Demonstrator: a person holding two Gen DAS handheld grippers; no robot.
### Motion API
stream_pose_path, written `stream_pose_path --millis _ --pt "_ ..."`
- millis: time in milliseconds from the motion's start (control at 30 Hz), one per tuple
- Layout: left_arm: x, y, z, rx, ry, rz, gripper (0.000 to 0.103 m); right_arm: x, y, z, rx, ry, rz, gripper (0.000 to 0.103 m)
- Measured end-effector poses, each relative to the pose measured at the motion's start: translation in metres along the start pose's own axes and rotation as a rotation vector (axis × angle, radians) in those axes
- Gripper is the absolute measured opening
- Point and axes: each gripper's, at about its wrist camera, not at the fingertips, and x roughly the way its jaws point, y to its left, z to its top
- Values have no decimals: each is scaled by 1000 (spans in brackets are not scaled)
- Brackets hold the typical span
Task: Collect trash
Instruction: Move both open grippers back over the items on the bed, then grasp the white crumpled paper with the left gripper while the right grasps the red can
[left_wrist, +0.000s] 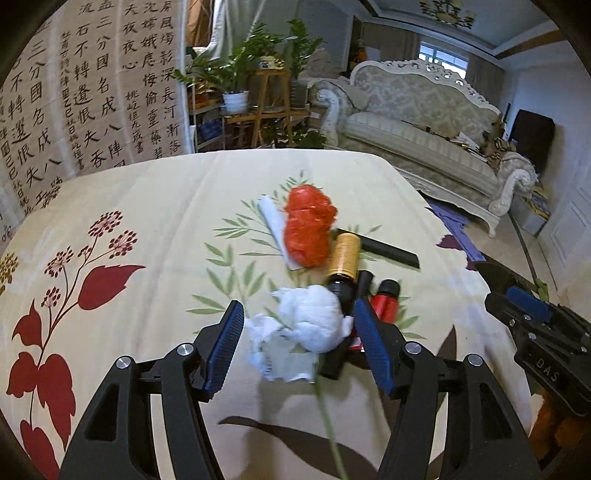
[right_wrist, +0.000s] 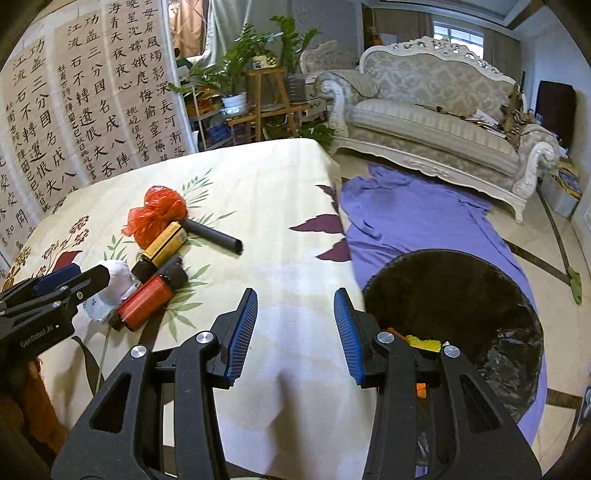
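Inventory, trash collection, part done as I judge it.

1. Left claw (left_wrist: 299, 345): released, blue pads either side of the crumpled white tissue (left_wrist: 314, 325) without pressing it.
2. Right claw (right_wrist: 295, 328): released, nothing between its pads, above bare cloth at the desk's edge.
3. Desk (left_wrist: 147, 206), floral cloth, pile at centre. From the tissue: orange plastic bag (left_wrist: 308, 229) at 12 o'clock, folded white paper (left_wrist: 271, 221) at 11, gold-capped bottle (left_wrist: 341, 264) at 1, black tube (left_wrist: 388, 251) beyond it, red container with black cap (left_wrist: 384, 304) at 3.
4. Bin with black liner (right_wrist: 461, 295): on the floor at 3 o'clock from the right claw, on purple cloth (right_wrist: 406, 218). Yellow and orange scraps (right_wrist: 424, 343) already lie inside.

Remaining: 6 items on the desk, tissue likely first.
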Motion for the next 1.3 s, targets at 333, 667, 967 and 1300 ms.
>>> stream_pose_path --millis 333,667,967,1300 --pt "-4 23 -16 -12 31 17 61 9 11 1 -10 15 13 42" --pt "8 24 -21 2 58 -8 51 10 21 -1 -29 26 20 42" --pt "9 27 -25 10 80 -55 15 11 26 -2 -39 30 24 42" --pt "-4 45 -23 -9 45 -19 14 14 49 1 -68 45 64 42"
